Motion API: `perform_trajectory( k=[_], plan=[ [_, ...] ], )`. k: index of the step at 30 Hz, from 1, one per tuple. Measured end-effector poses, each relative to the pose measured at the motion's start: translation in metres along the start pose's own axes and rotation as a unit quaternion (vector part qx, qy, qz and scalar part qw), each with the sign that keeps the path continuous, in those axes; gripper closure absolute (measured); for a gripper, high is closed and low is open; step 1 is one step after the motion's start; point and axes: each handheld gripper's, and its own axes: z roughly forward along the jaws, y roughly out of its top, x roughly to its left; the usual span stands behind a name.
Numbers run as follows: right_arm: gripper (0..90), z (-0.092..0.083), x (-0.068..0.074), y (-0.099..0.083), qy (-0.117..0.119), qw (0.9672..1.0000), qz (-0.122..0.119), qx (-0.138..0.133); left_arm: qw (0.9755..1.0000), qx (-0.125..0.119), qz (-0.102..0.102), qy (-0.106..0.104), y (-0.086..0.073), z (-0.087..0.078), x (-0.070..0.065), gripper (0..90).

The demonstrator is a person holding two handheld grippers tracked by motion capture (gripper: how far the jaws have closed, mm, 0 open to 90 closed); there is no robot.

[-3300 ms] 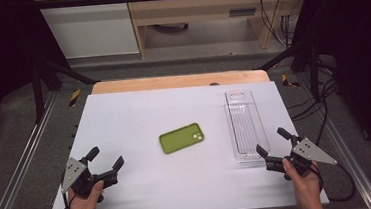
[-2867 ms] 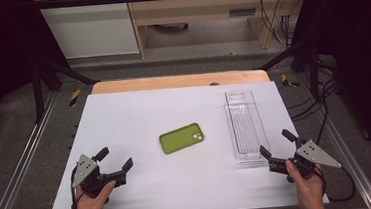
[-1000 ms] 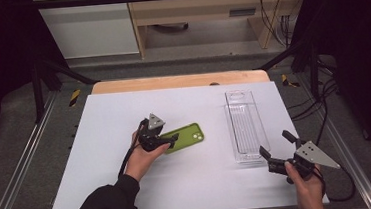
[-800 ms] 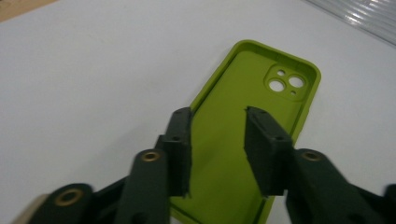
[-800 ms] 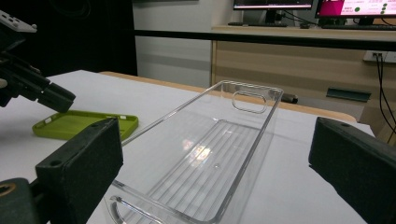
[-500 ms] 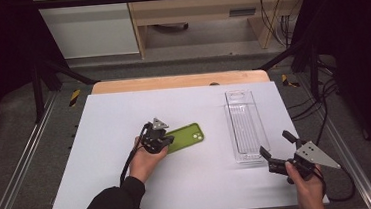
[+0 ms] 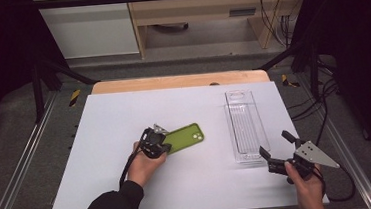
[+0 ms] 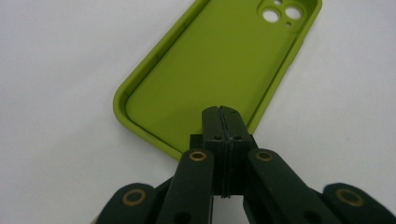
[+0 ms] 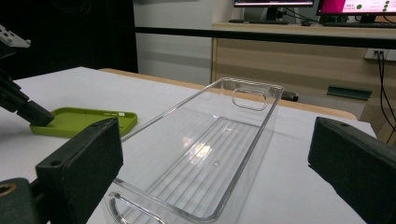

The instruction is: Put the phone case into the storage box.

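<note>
Left claw [image 8: 222, 122] pinches shut on the near rim of the green phone case [image 8: 219, 65].

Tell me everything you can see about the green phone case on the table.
The green phone case is an empty, matte lime-green shell, rubbery-looking, lying flat with its hollow side up on the white table. It has rounded corners, a raised rim and camera cut-outs at the far end. It lies at an angle near the table's middle, left of the clear tray and apart from it. The left gripper is shut on its near rim; whether it has lifted is unclear.
</note>
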Motion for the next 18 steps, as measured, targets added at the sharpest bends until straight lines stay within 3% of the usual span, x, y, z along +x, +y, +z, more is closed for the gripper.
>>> perform_trajectory(
  k=[3, 18],
  plan=[
    [3.4, 0.000, 0.000, 0.000, 0.001, 1.0000, 0.002, 0.000, 0.9998, 0.015, -0.002, -0.009, -0.002, -0.004, 0.003, 90.0],
    [3.4, 0.000, 0.001, -0.001, 0.002, 1.0000, -0.001, 0.005, 0.9992, 0.021, 0.003, -0.034, -0.035, -0.029, -0.004, 90.0]
  ],
)
